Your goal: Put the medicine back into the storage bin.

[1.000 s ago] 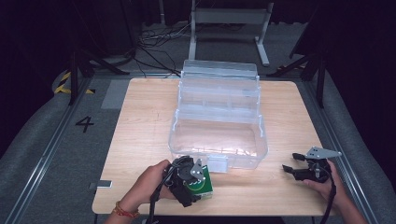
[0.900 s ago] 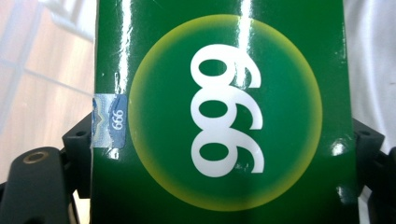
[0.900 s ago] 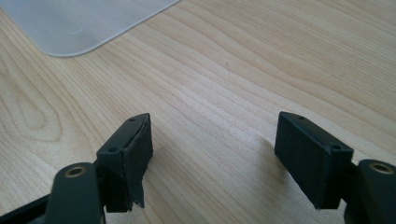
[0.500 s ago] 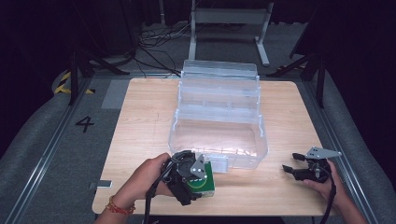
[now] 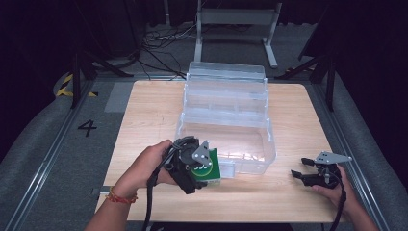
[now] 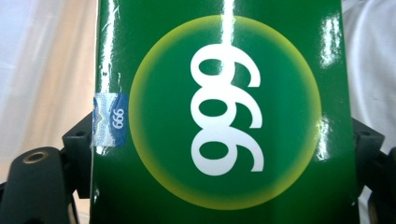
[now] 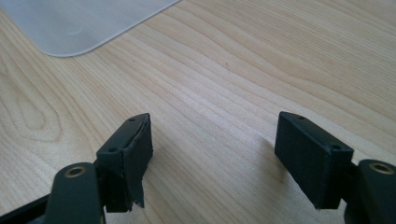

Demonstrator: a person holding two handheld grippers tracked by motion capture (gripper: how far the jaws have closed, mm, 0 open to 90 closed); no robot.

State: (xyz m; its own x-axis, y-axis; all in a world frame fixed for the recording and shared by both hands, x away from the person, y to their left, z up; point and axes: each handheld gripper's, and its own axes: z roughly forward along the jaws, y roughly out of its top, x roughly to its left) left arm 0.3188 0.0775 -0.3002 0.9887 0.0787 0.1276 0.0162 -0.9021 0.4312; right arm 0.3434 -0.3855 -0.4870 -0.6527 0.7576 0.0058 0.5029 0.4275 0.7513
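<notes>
gripping green box [image 6: 224,116], left gripper [image 5: 195,166] jaws clamped.

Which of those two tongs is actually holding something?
The left tongs, at the plastic box's near wall: its jaws clamp a green carton marked 999. The right tongs rest open over bare table.

Bright table; dark surround; glossy glare

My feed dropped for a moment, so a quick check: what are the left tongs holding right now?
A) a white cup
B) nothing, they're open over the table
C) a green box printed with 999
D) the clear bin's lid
C: in the left gripper view the green box sits clamped between the left tongs, beside the clear bin.
</notes>
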